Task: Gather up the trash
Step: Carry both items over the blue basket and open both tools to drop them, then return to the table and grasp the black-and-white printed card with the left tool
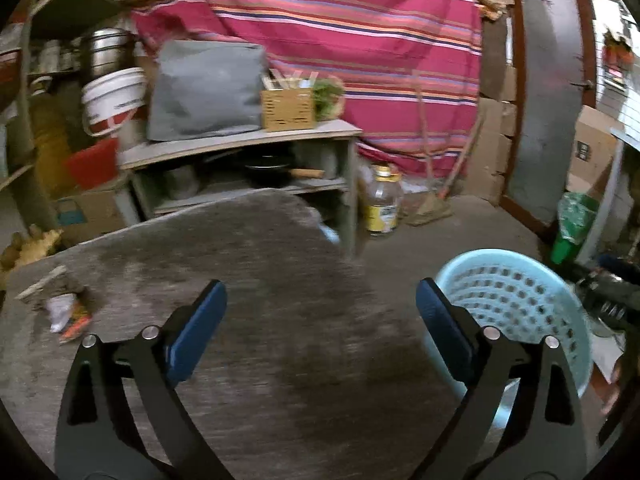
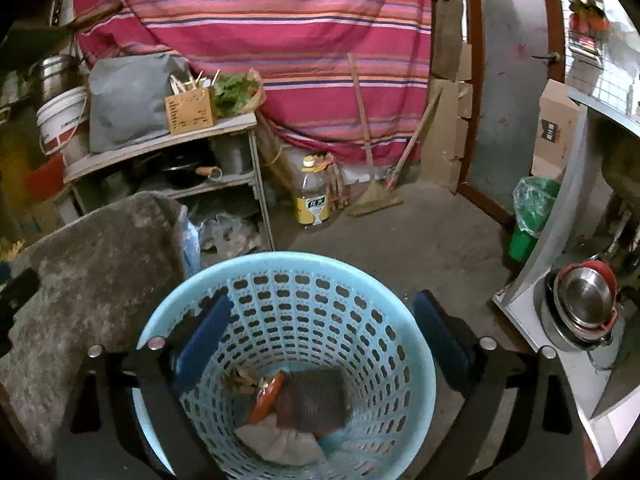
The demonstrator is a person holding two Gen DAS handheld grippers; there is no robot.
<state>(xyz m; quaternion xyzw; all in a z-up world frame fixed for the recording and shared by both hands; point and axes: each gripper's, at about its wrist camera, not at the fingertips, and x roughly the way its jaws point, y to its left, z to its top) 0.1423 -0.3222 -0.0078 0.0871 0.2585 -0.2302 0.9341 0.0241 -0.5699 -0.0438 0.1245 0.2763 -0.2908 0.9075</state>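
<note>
Left wrist view first: the left gripper hangs over a worn grey tabletop, its blue fingers spread wide with nothing between them. At the left edge of the frame, on that tabletop, lies a small heap of trash, a white crumpled scrap with an orange-and-dark wrapper against it, just beside a chipped, crumbling corner of the surface. At lower right, the light blue perforated basket sits beside the table, partly behind the right-hand finger. Further back, in the middle of the frame, a yellow-labelled bottle stands on the floor under the striped red cloth.

Over to the right wrist view: the right gripper is poised directly above the basket, looking down into it, fingers parted wide and holding nothing. In the bottom of the basket, lower centre of the frame, sit collected pieces: a dark grey flat pad, an orange wrapper, a dry brown leaf and a pale crumpled piece. The grey tabletop fills the left side. A green bin with a plastic liner stands at the right.
</note>
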